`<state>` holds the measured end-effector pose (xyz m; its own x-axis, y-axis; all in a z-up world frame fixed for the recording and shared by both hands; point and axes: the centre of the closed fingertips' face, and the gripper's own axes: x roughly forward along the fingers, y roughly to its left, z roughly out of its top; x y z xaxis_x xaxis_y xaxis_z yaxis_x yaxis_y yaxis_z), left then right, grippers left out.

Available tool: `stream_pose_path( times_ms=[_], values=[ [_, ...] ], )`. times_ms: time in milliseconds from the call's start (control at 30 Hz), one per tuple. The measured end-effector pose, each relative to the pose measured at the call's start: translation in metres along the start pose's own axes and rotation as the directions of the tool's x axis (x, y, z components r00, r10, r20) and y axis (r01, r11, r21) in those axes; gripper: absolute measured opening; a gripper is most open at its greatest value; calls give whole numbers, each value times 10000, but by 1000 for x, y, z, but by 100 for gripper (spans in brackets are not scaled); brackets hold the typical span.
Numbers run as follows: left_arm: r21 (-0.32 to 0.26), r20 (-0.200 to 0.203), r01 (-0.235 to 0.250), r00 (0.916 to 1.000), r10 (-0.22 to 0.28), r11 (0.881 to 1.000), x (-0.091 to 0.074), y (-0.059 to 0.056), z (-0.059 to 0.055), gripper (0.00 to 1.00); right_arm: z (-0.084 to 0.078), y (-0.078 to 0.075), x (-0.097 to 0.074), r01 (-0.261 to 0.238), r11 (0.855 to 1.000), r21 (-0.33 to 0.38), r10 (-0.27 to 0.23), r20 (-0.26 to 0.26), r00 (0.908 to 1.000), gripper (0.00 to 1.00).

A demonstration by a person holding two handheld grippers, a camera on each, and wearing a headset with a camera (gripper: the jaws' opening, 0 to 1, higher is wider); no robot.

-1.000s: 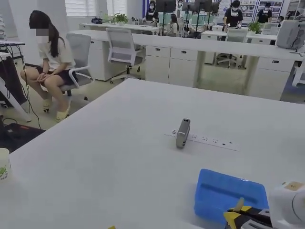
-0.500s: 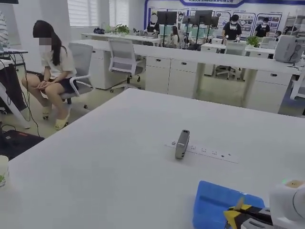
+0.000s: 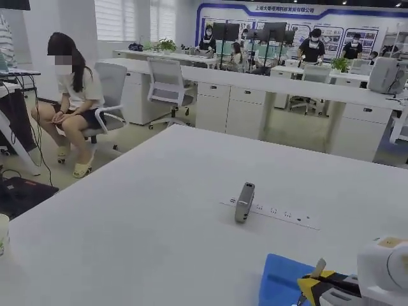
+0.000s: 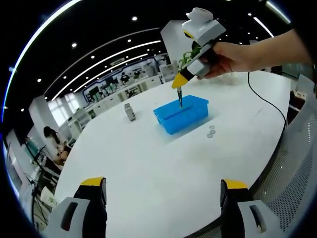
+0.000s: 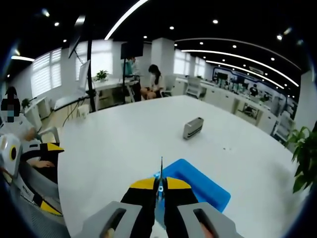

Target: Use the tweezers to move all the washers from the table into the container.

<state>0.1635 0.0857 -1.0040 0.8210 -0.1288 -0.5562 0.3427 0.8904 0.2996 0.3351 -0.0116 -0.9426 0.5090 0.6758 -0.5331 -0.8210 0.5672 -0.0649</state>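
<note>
Scanning the head view from the left, a seated person (image 3: 70,95) on a grey office chair is noted beyond the broad white bench (image 3: 127,236). Near mid-bench a small grey rectangular block (image 3: 244,202) is stood on edge at the left end of a flush white socket strip (image 3: 280,213). At the lower right a shallow blue plastic container (image 3: 280,284) is recorded, with the right gripper (image 3: 313,288) over its right part.

In the left gripper view the left gripper (image 4: 163,183) is held well apart from the container. Its yellow-tipped fingers (image 4: 93,182) are spread wide with nothing between them. To the right of the container in that view, two small metal ring washers (image 4: 211,131) are seen lying on the bench just beside its wall, close to each other. The right gripper is carried by a hand (image 4: 228,55) above the container, and thin metal tweezers (image 4: 180,96) are pointed down from it into the container.

In the right gripper view the fingers are closed narrow on the tweezers, the tip being seen over a corner of the container. Whether a washer is held in the tip cannot be told.
</note>
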Motion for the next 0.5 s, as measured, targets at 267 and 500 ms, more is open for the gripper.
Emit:
stream_pose_path(
  times_ms=[267, 500],
  values=[
    [-4, -89, -24, 10000, 24, 10000, 0, 1, -1, 98, 6, -5, 9, -67, 9999, -111, 67, -12, 10000, 1],
    [28, -202, -38, 9998, 38, 10000, 1, 1, -3, 97, 3, -11, 21, -107, 9997, -221, 105, -79, 9999, 1]
  ],
)
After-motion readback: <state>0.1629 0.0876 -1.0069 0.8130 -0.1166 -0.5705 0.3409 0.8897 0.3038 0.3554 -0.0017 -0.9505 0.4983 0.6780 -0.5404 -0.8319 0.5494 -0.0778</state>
